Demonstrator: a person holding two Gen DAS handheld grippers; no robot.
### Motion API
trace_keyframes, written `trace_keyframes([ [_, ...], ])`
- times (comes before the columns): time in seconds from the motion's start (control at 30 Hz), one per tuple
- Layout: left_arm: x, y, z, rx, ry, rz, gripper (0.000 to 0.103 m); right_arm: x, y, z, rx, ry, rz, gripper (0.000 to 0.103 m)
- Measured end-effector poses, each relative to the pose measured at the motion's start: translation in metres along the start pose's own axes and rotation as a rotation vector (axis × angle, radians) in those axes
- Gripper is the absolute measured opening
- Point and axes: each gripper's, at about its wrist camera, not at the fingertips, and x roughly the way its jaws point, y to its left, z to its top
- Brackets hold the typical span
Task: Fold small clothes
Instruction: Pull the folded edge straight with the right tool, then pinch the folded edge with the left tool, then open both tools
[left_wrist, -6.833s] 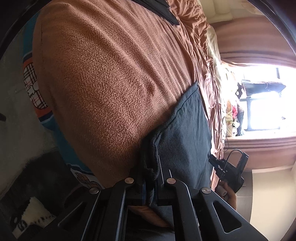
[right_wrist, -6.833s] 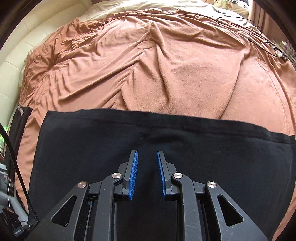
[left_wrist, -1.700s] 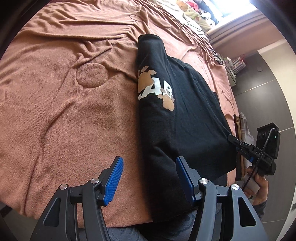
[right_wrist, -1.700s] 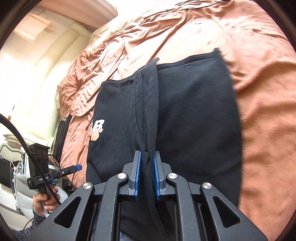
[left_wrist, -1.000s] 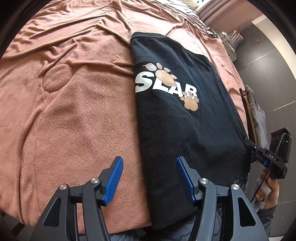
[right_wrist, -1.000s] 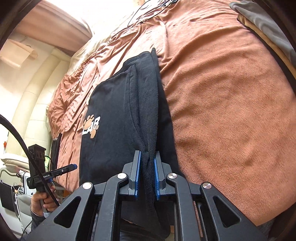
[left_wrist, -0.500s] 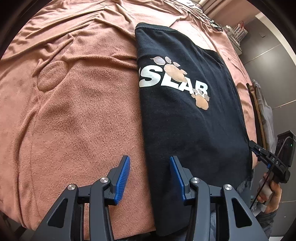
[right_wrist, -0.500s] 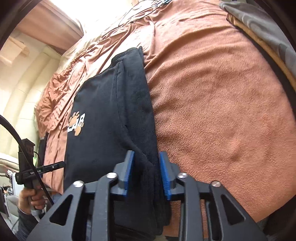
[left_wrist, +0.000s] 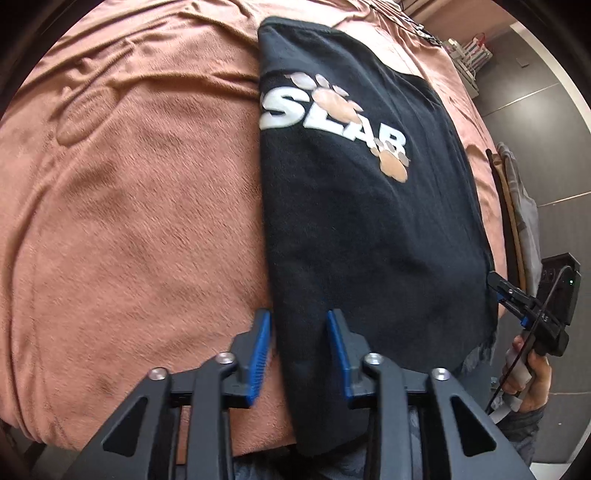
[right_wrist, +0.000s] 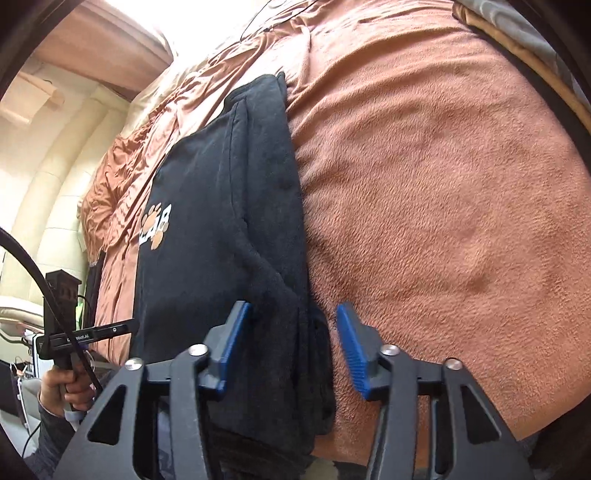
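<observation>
A black T-shirt (left_wrist: 369, 221) with a white "SLAB" print and tan paw marks lies folded lengthwise on a brown blanket (left_wrist: 140, 206). My left gripper (left_wrist: 299, 332) straddles the shirt's left edge near the bed's front; its jaws are closing and the pads do not press the cloth. In the right wrist view the shirt (right_wrist: 221, 206) shows its thick folded right edge lying loose between the opening jaws of my right gripper (right_wrist: 293, 332). Each gripper also appears in the other's view: the right gripper (left_wrist: 532, 314) and the left gripper (right_wrist: 85, 332), each held by a hand.
The blanket (right_wrist: 443, 184) covers a wide bed whose front edge is just below both grippers. A pile of grey and tan folded clothes (left_wrist: 517, 206) sits at the bed's right side. Cables (left_wrist: 417, 26) lie at the far end. A cream padded wall (right_wrist: 55, 166) stands beyond the left side.
My right gripper let go of the shirt's folded edge and its jaws spread apart. The left jaws narrowed around the shirt's left edge and came lower, closer to the cloth.
</observation>
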Motion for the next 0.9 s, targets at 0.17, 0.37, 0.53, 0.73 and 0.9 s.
trace_keyframes([
  [0.17, -0.002, -0.001, -0.003, 0.01, -0.025, 0.002, 0.016, 0.0, 0.001, -0.004, 0.002, 0.009, 0.0, 0.024],
  [0.37, -0.018, 0.0, -0.007, 0.01, -0.075, -0.024, 0.007, -0.007, 0.004, -0.008, 0.017, 0.005, 0.026, 0.01],
  [0.53, -0.039, -0.002, -0.007, 0.029, -0.109, -0.049, 0.006, -0.01, 0.014, -0.017, 0.009, 0.006, 0.056, 0.009],
  [0.73, -0.059, 0.01, -0.006, 0.038, -0.135, -0.036, 0.006, -0.001, 0.021, -0.031, -0.026, 0.07, 0.135, 0.009],
  [0.9, -0.055, 0.018, 0.0, 0.028, -0.098, -0.024, 0.008, 0.006, 0.012, -0.024, -0.034, 0.101, 0.11, 0.01],
])
